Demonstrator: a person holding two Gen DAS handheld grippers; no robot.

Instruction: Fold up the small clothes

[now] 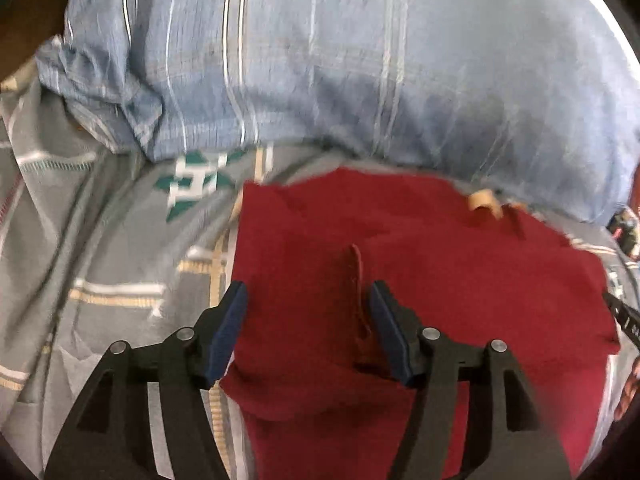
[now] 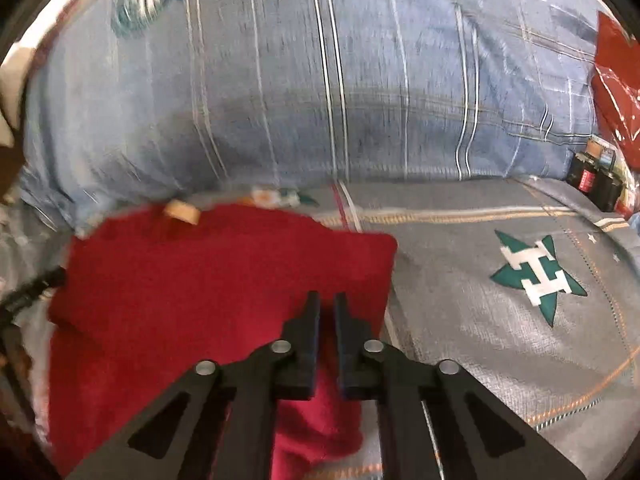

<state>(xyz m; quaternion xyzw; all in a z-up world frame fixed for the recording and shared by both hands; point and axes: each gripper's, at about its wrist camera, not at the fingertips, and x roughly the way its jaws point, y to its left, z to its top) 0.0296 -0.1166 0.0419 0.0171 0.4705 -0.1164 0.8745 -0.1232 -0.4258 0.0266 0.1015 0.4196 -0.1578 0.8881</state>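
A small dark red garment [image 1: 400,264] lies on a grey patterned bedsheet [image 1: 100,240], with a tan tag [image 1: 482,200] at its far edge. My left gripper [image 1: 308,292] is open above its left part, beside a raised fold of the red cloth [image 1: 360,304] between the fingers. In the right wrist view the same red garment [image 2: 200,280] lies at the left, tag [image 2: 182,211] at its far edge. My right gripper [image 2: 327,300] is nearly shut over the garment's right edge, with red cloth between the fingers.
A big blue striped pillow [image 1: 360,60] lies across the far side, also in the right wrist view [image 2: 320,100]. A red plastic bag [image 2: 618,92] and dark small objects [image 2: 596,184] sit at far right. The sheet [image 2: 500,320] bears a green star.
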